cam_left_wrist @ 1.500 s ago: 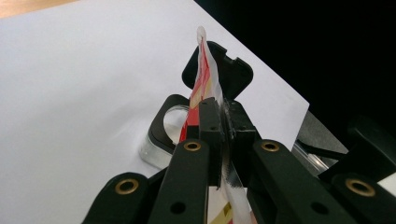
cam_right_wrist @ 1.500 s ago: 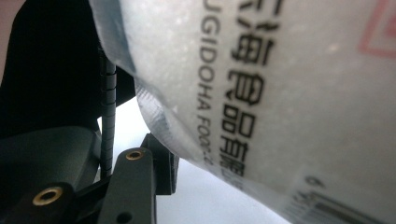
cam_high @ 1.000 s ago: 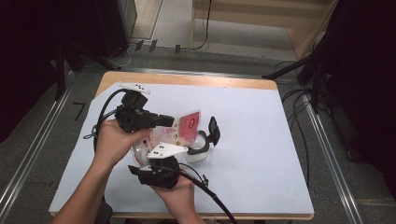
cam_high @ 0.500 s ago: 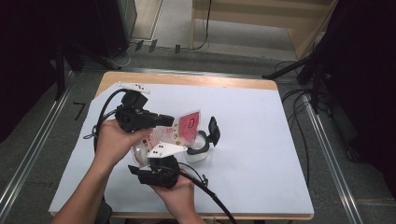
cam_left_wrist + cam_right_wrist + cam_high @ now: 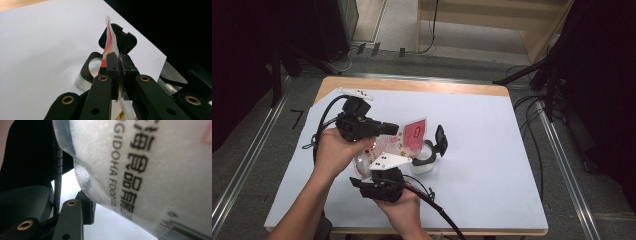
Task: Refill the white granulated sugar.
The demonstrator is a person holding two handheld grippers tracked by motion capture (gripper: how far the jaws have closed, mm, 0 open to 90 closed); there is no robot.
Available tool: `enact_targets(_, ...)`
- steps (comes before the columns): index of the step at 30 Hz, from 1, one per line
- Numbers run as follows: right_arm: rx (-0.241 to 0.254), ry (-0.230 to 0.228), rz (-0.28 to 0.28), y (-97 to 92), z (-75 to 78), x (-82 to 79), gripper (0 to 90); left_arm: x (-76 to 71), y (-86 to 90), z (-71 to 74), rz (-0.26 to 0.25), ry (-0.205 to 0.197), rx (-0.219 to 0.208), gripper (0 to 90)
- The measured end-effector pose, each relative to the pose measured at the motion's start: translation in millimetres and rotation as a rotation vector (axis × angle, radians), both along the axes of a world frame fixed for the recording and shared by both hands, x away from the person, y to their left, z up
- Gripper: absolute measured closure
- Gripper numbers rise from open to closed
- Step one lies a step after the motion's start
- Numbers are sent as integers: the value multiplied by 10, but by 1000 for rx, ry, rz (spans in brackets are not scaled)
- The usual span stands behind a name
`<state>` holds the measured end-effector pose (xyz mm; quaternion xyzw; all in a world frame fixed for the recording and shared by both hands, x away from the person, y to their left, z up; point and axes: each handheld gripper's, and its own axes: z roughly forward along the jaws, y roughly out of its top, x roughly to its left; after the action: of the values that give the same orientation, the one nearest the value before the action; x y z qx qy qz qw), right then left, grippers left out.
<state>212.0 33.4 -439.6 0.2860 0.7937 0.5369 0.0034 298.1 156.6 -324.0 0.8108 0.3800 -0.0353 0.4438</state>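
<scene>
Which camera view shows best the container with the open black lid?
The high view: the container stands on the table with its lid raised. The left gripper view shows it partly behind the pinched packet. In the right gripper view I cannot make it out.

even overhead light on the white table (image 5: 492,150), dark surroundings; right gripper view's close packet (image 5: 150,170) blurred.

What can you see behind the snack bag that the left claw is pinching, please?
Behind the snack bag stands a clear container with its black lid flipped open. Its inside is hidden.
</scene>
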Motion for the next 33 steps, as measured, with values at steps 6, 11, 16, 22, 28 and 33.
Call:
enact_targets(6, 2, 2, -3, 5, 2, 9, 567, 5, -1, 2, 2, 0, 2, 881)
enact_targets(11, 3, 8, -10, 6, 7, 4, 569, 8, -9, 4, -5, 0, 1, 881)
enact_targets(16, 1, 6, -19, 10, 15, 1, 567, 14, -19, 8, -6, -3, 3, 881)
enact_targets(22, 3, 8, -21, 14, 16, 4, 566, 20, -17, 8, -7, -1, 1, 881)
enact_targets(28, 3, 6, -27, 13, 17, 0, 563, 13, -28, 18, -10, -10, 14, 880)
enact_targets(33, 4, 3, -29, 19, 17, -2, 565, 19, -26, 15, -10, -8, 10, 880)
